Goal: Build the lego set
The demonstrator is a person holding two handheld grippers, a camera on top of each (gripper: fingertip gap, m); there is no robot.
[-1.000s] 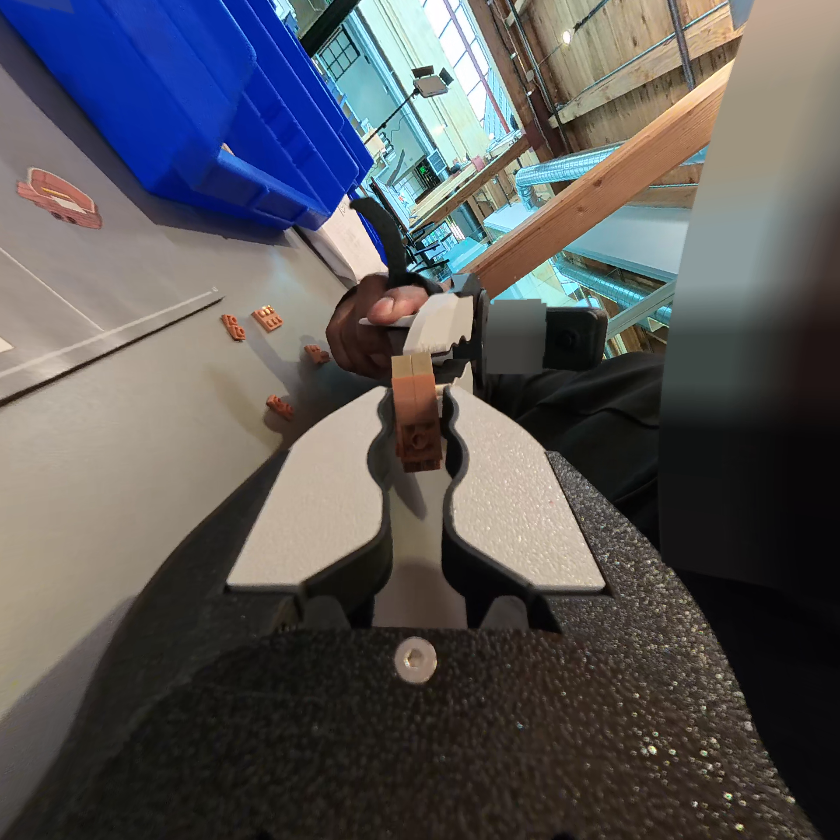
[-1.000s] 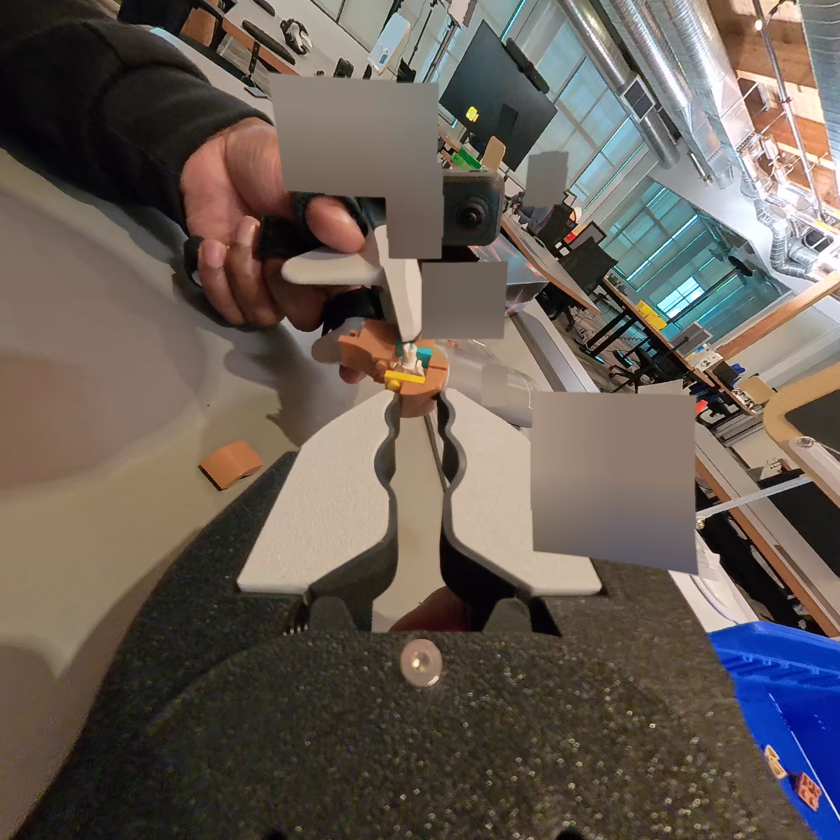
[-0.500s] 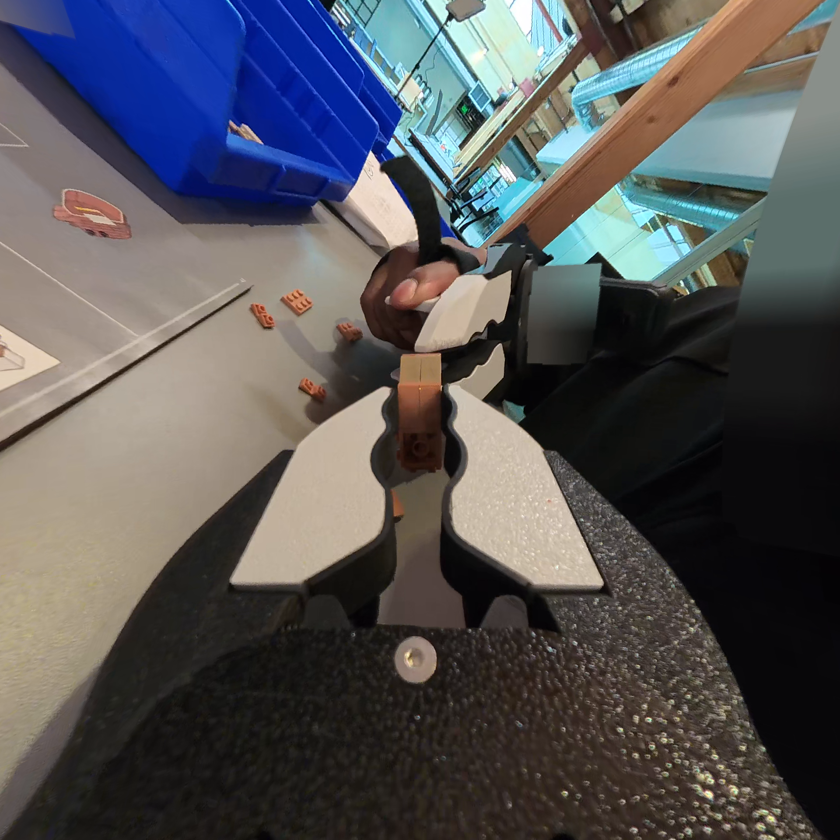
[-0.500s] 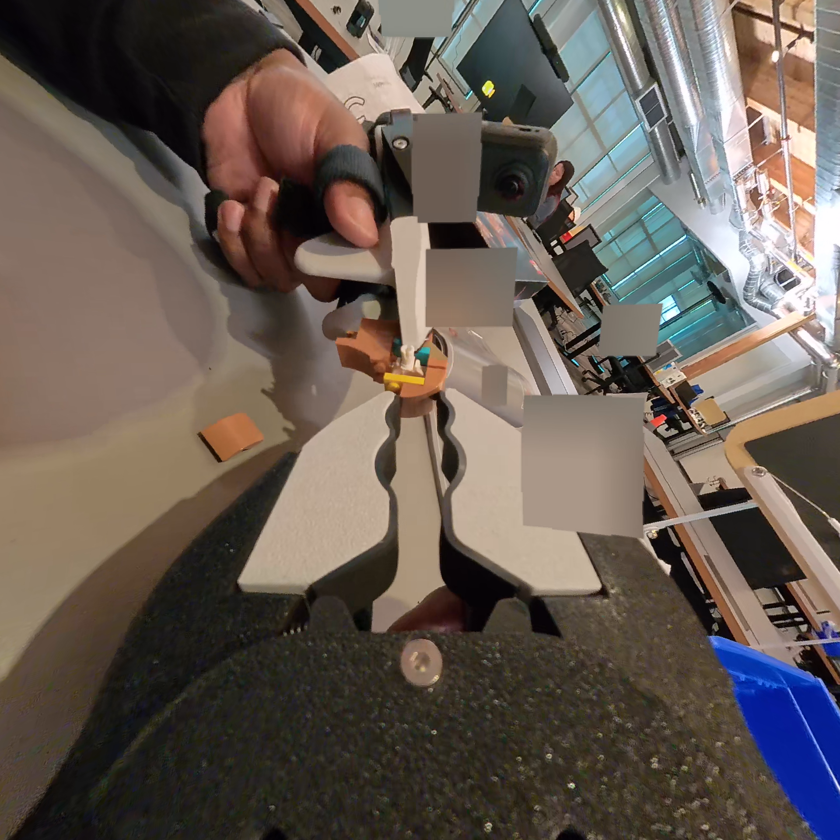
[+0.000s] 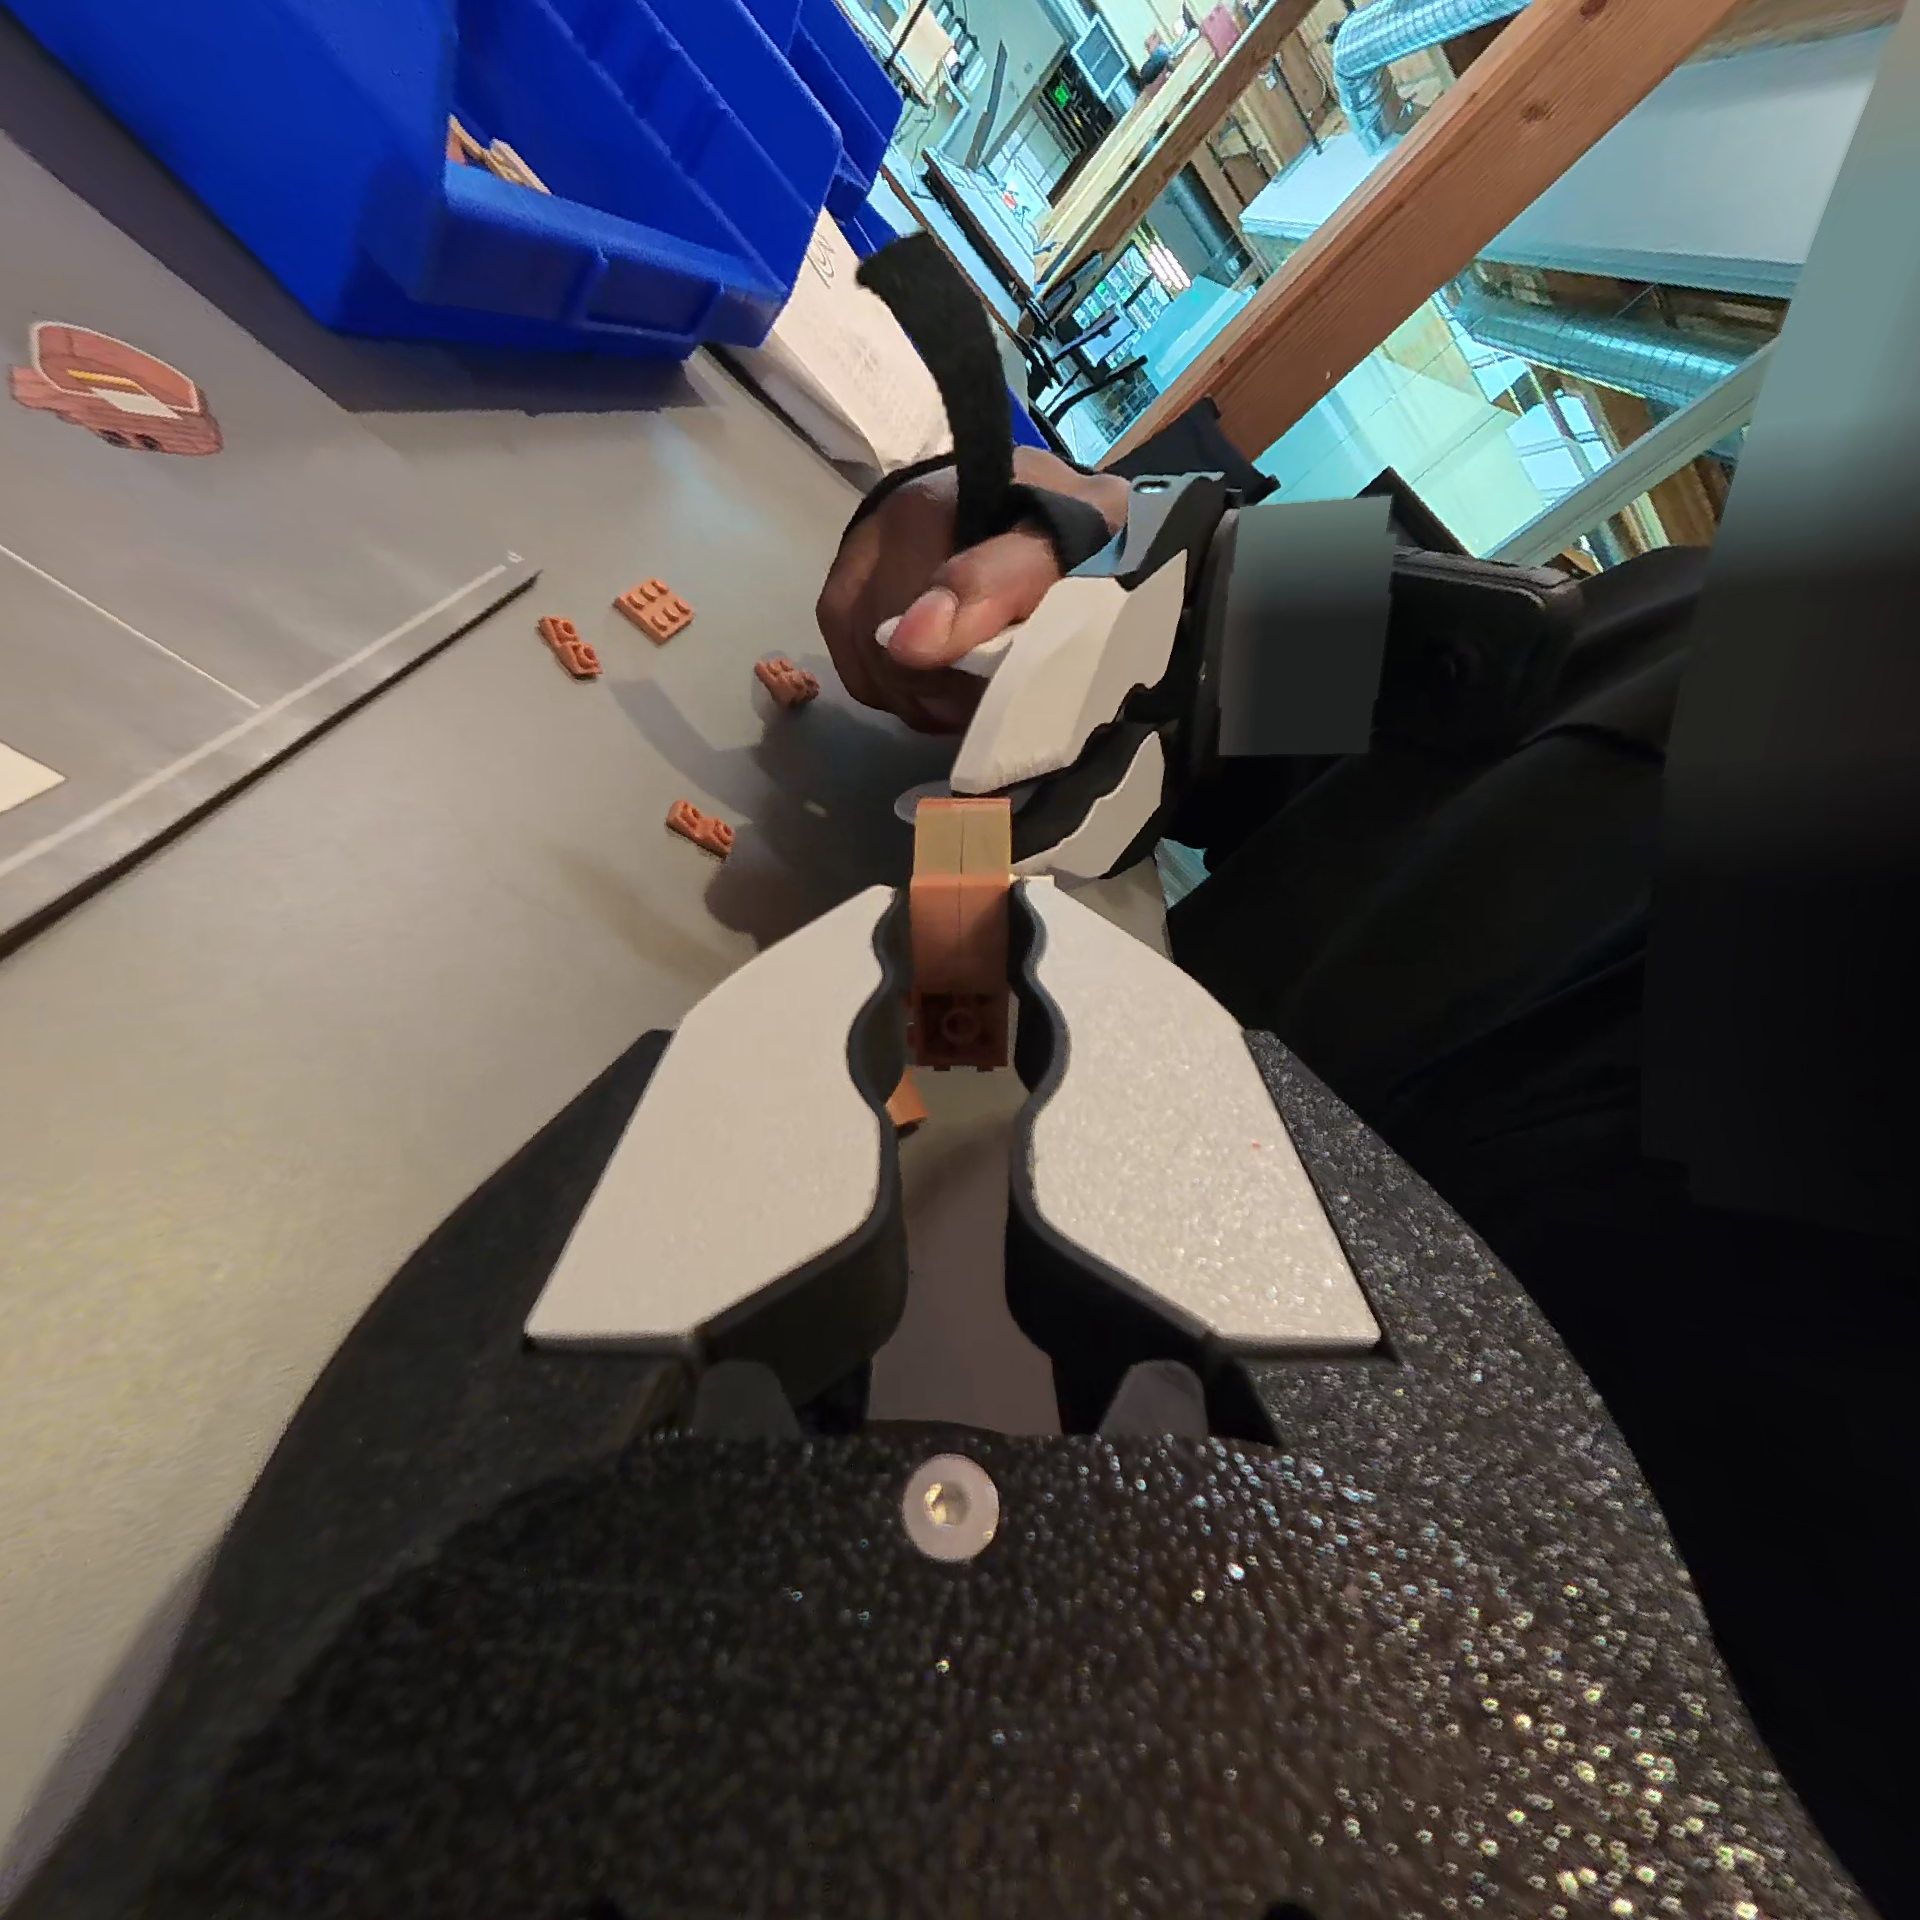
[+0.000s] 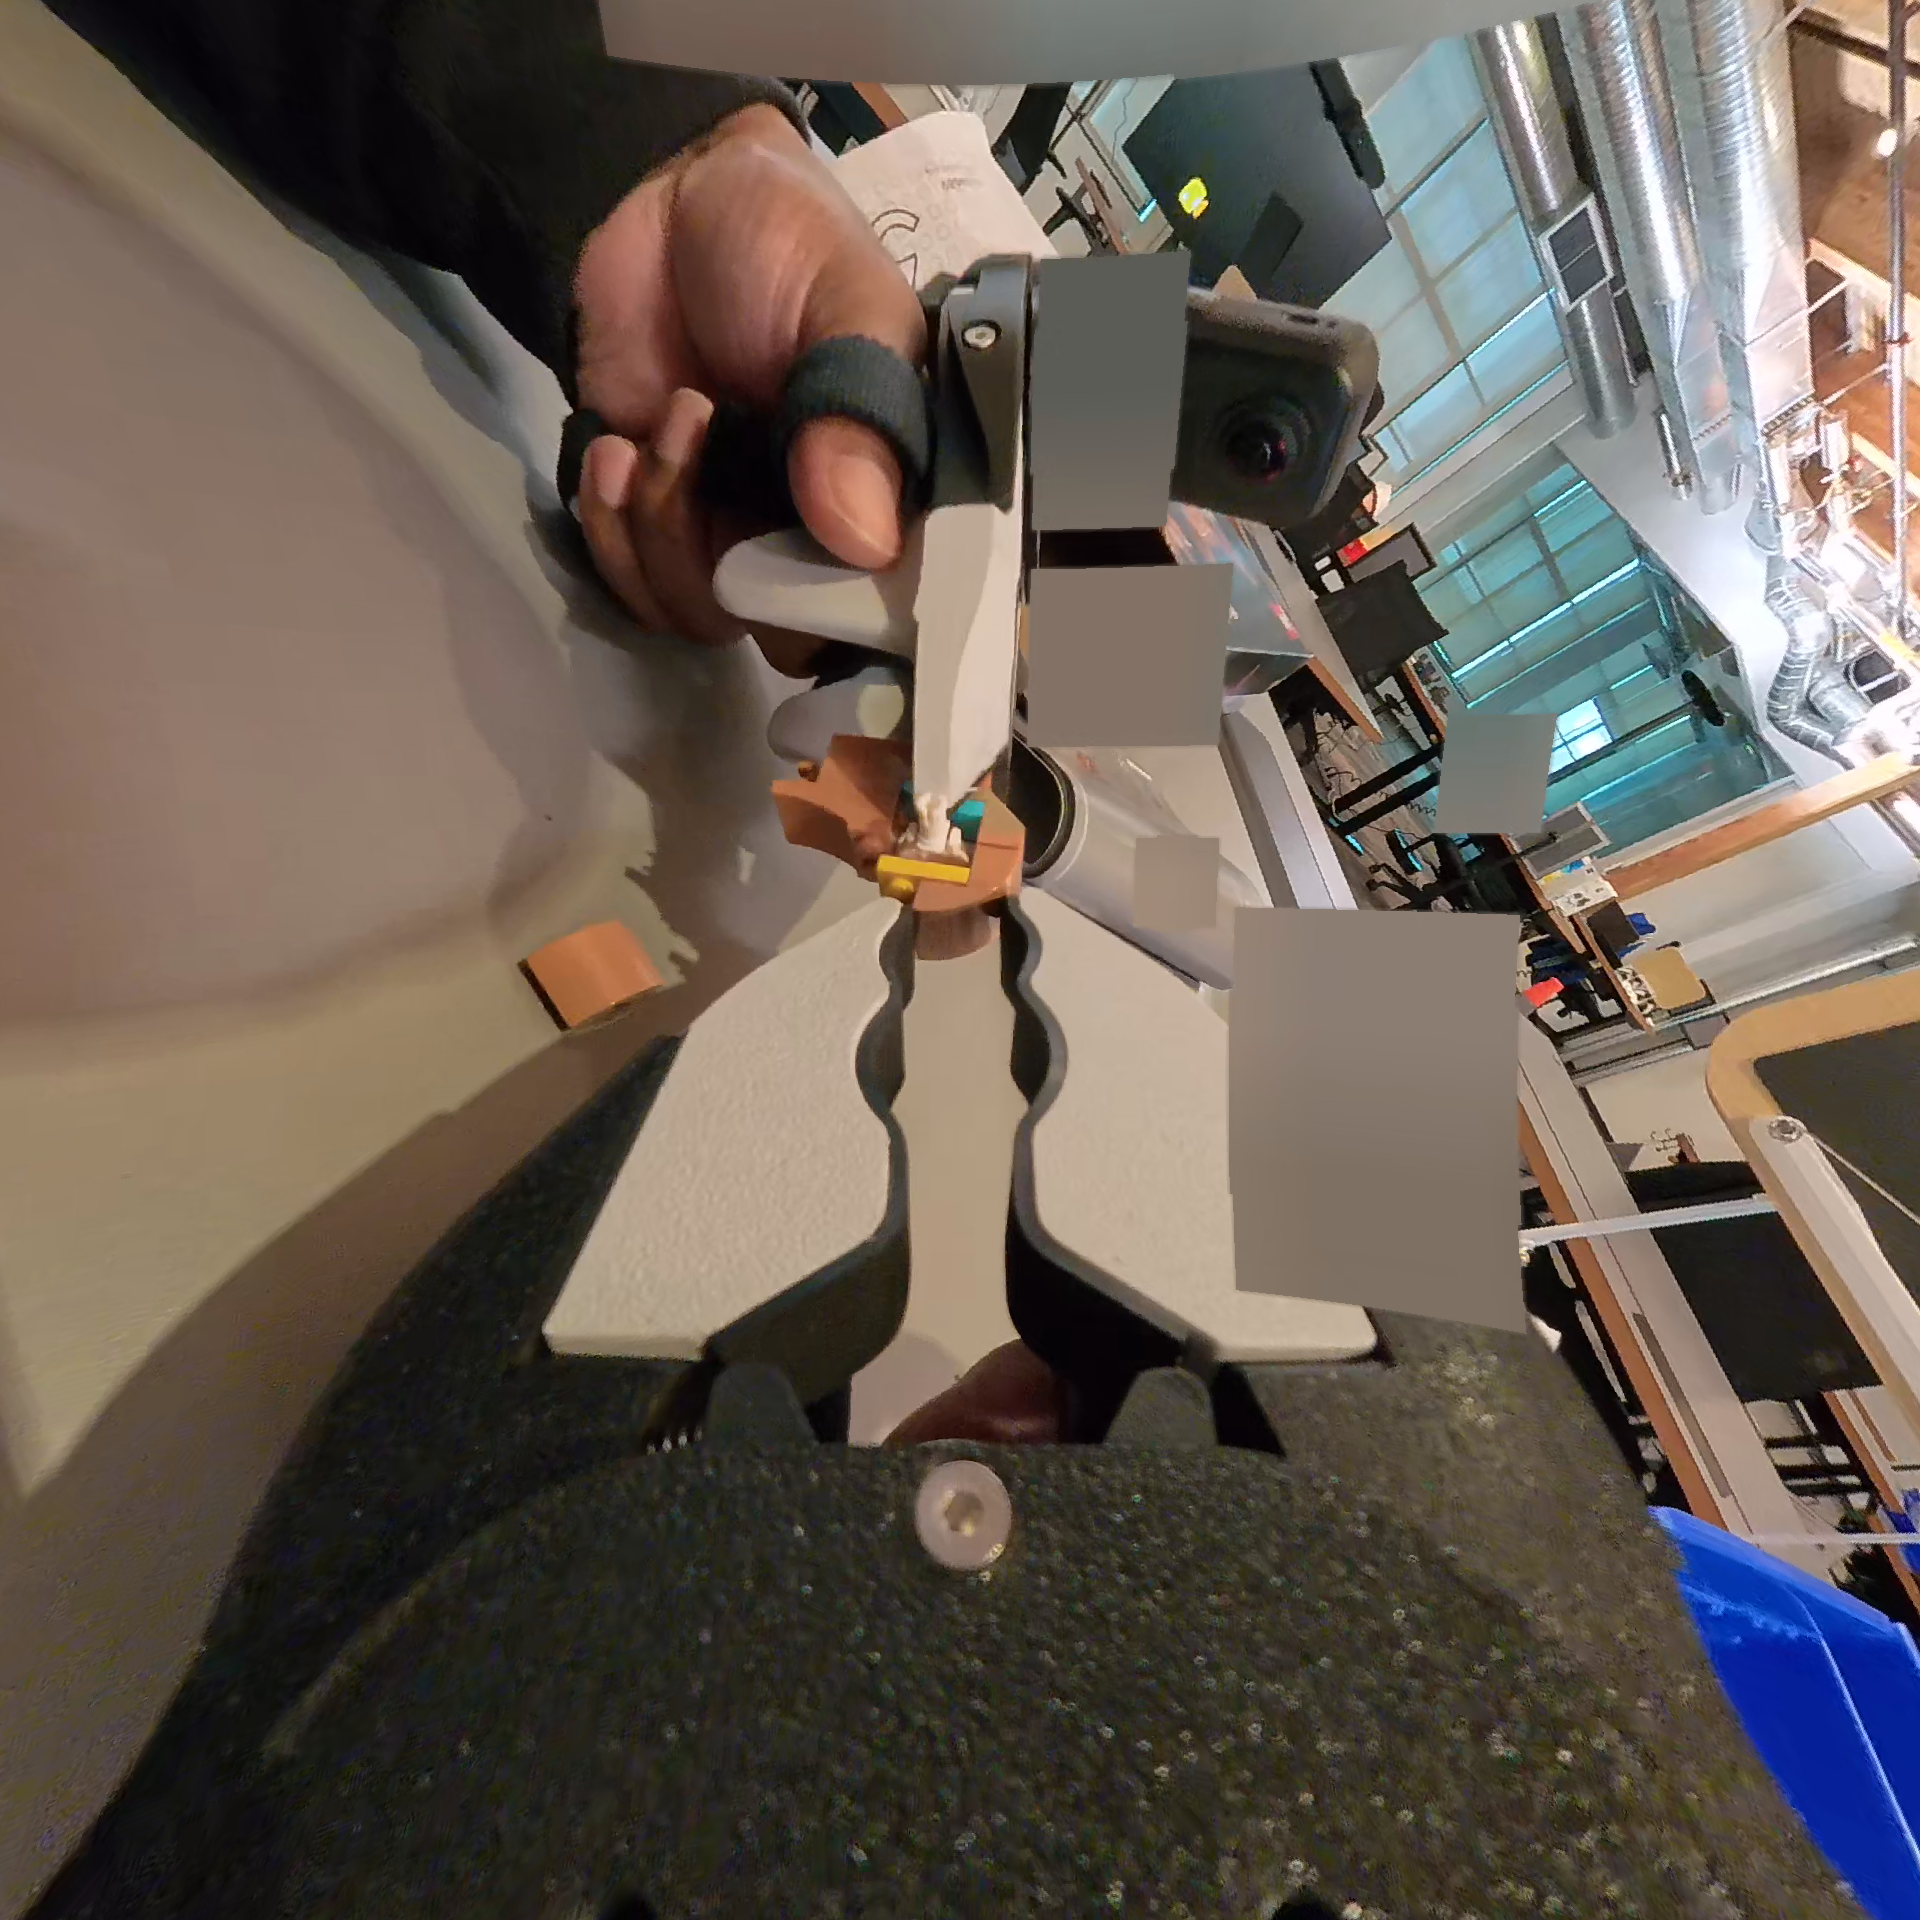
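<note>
My left gripper (image 5: 958,920) is shut on a brown brick assembly (image 5: 961,966) with a tan end, held above the grey table (image 5: 364,935). My right gripper (image 5: 1049,800) meets that tan end from the upper right. In the right wrist view, my right gripper (image 6: 956,930) is shut on a round brown stub at the assembly's near end. There the assembly (image 6: 831,805) shows yellow, white and teal pieces. My left gripper (image 6: 945,779) comes down onto it from above, seen edge-on and held by a hand (image 6: 748,343).
Blue bins (image 5: 416,156) stand at the back left. Several small orange-brown plates (image 5: 652,608) lie loose on the table, next to a mat with a printed picture (image 5: 114,400). A curved brown piece (image 6: 592,971) lies on the table. Another blue bin (image 6: 1808,1714) is at the lower right. Both grippers' tips are close together, under 4 cm apart. The curved brown piece (image 6: 592,971) is about equally far from each gripper, around 7 cm.
Both grippers keep their grip on the assembly. The pair has tilted and shifted. In the right wrist view the left gripper and its hand have come closer and risen.
</note>
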